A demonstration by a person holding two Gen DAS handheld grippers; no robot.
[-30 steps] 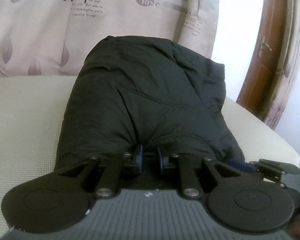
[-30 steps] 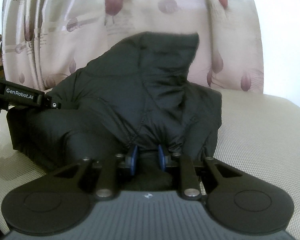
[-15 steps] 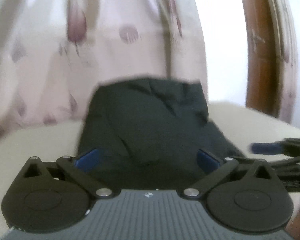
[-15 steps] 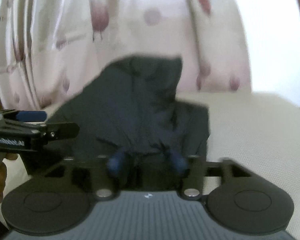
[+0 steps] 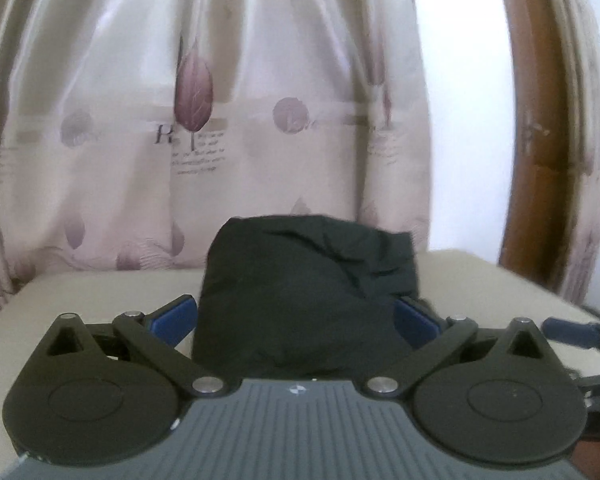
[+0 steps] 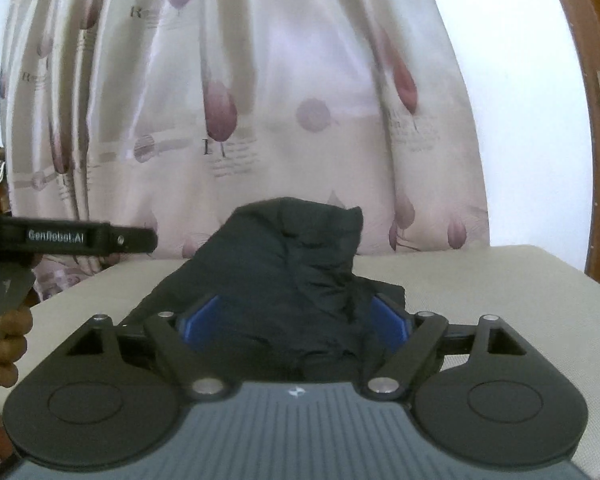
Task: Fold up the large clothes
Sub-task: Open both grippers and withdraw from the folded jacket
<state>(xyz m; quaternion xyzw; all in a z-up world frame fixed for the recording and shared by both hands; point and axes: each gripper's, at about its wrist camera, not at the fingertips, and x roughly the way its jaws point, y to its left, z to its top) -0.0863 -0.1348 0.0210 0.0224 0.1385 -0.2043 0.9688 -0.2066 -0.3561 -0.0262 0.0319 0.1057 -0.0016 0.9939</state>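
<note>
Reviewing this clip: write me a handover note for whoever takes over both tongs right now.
Left tongs: open, holding nothing, blue pads either side of the black jacket.
Right tongs: open, also empty, facing the jacket from its right.
Jacket: a compact folded bundle on the beige cushion, in front of the curtain.
Done: the bundle looks folded and released.
Left: check for loose edges on the right side, which looks rumpled; tidy if needed, then pull away.

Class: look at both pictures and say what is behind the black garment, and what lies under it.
Behind the black garment hangs a leaf-print curtain. Under it lies the beige surface, seen only around its edges. Anything beneath the garment itself is covered, as is the curtain's lower part behind it.
</note>
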